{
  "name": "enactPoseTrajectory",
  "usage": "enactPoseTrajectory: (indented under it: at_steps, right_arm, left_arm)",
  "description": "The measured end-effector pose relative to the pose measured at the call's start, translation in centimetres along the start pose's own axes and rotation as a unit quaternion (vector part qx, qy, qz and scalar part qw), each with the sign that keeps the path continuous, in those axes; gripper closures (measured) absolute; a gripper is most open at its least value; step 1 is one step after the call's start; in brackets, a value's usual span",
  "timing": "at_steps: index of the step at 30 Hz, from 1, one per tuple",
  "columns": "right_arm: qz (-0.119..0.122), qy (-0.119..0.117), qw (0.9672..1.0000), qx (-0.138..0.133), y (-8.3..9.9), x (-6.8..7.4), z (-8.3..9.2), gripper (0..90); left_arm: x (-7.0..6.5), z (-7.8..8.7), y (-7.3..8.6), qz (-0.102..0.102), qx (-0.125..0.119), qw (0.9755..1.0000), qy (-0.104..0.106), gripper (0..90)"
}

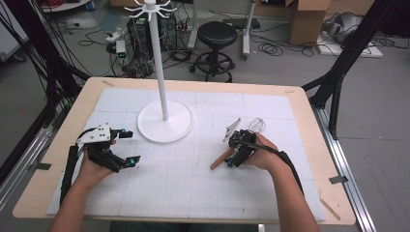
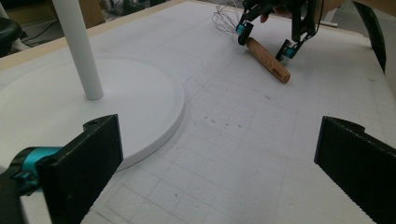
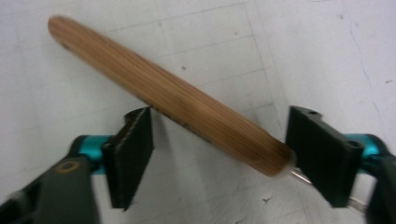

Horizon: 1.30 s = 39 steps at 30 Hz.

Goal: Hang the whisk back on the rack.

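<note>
A whisk with a wooden handle [image 1: 221, 159] and thin wire loops [image 1: 259, 124] lies on the white gridded mat [image 1: 193, 179], right of centre. My right gripper [image 1: 232, 157] comes down over the handle [image 3: 177, 100], its jaws open on either side of the end nearest the wires. The left pad's corner sits right at the wood, and I see no firm squeeze. In the left gripper view the same handle [image 2: 267, 58] lies between the right gripper's [image 2: 264, 39] tips. My left gripper [image 1: 129, 147] rests open on the mat at the left, nothing between its jaws [image 2: 219, 128].
A white stand with a round base [image 1: 165, 126] and tall pole [image 1: 159, 63] rises at the mat's back centre, close to the left gripper [image 2: 140, 93]. The wooden table rim [image 1: 309, 125] frames the mat. Beyond are a black stool [image 1: 217, 34], cables and a cardboard box [image 1: 309, 19].
</note>
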State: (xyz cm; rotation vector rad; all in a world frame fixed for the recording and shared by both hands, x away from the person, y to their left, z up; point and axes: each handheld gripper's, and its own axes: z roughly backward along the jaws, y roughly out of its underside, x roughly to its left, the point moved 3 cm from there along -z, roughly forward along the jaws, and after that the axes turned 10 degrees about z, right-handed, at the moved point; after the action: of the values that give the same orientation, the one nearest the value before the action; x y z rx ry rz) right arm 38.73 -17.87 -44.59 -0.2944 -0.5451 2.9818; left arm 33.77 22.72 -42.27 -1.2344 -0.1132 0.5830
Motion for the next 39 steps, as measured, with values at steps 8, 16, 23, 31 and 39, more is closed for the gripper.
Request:
enactPoseTrajectory:
  at_steps: [8, 16, 23, 31, 39]
  right_arm:
    - [0.003, 0.003, 0.9997, 0.024, -0.3, 0.2, 0.4, 41.2]
    - [0.018, 0.004, 0.9977, 0.066, -1.0, 0.4, 0.5, 56.1]
    - [0.020, -0.001, 0.9974, 0.070, -1.2, 0.6, 0.6, 62.4]
    - [0.030, 0.000, 0.9971, 0.070, -1.3, 0.9, 0.6, 72.0]
    - [0.013, 0.005, 0.9991, 0.039, -1.6, 0.8, 1.6, 73.1]
  left_arm:
    - [0.0, 0.1, -0.1, 0.000, -0.004, 1.0000, 0.001, 1.6]
    - [-0.1, 0.1, -0.2, -0.003, -0.005, 1.0000, 0.001, 1.7]
    - [-0.1, 0.2, -0.2, -0.001, -0.005, 1.0000, -0.001, 1.6]
    - [0.0, 0.3, -0.2, -0.003, -0.005, 1.0000, -0.001, 1.6]
    - [0.0, 0.4, -0.2, -0.003, -0.006, 1.0000, -0.001, 1.7]
